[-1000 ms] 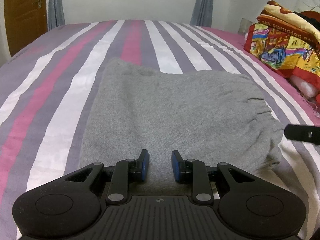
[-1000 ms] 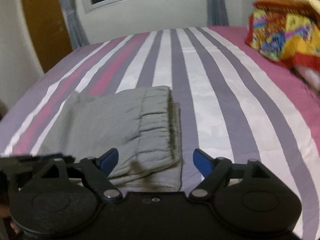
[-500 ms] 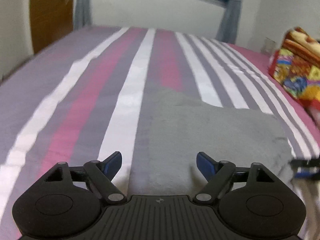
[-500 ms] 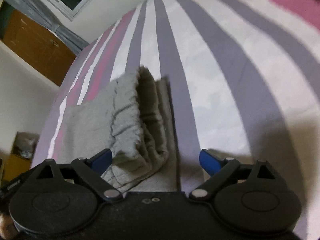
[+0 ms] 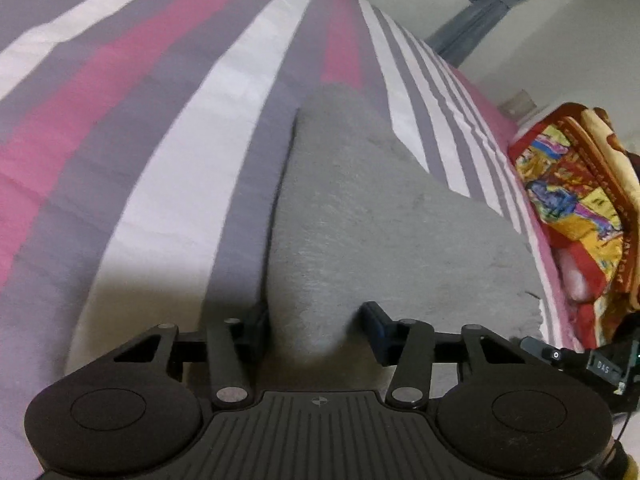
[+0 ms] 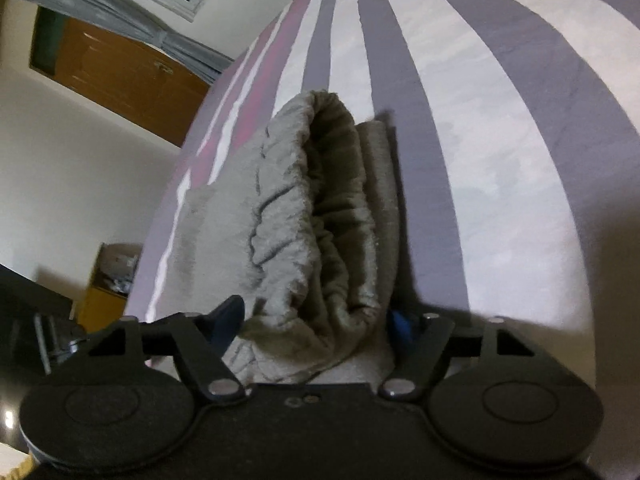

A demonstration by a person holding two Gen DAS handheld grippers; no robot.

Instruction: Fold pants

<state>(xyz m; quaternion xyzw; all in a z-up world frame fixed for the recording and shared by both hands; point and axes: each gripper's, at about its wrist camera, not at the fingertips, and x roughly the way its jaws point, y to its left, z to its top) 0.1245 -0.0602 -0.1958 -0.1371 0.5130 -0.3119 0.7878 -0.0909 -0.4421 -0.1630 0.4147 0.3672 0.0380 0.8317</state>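
Note:
The grey pants [image 5: 360, 220] lie folded on the striped bed [image 5: 160, 140]. My left gripper [image 5: 316, 324] has its jaws around the near left folded edge of the pants, cloth bulging between the pads. In the right wrist view the elastic waistband end [image 6: 320, 220] of the pants sits stacked in layers. My right gripper [image 6: 316, 320] has its jaws around the near end of that stack, pads touching the cloth on both sides.
A colourful blanket pile [image 5: 572, 200] lies at the bed's right side. A brown door [image 6: 120, 68] and a yellow box [image 6: 108, 280] stand beyond the bed's left edge. The right gripper's body shows at the left view's lower right [image 5: 580, 360].
Both grippers have dropped low and tilted onto the pants. The left opened wide, then narrowed around the folded edge. The right has narrowed around the waistband stack.

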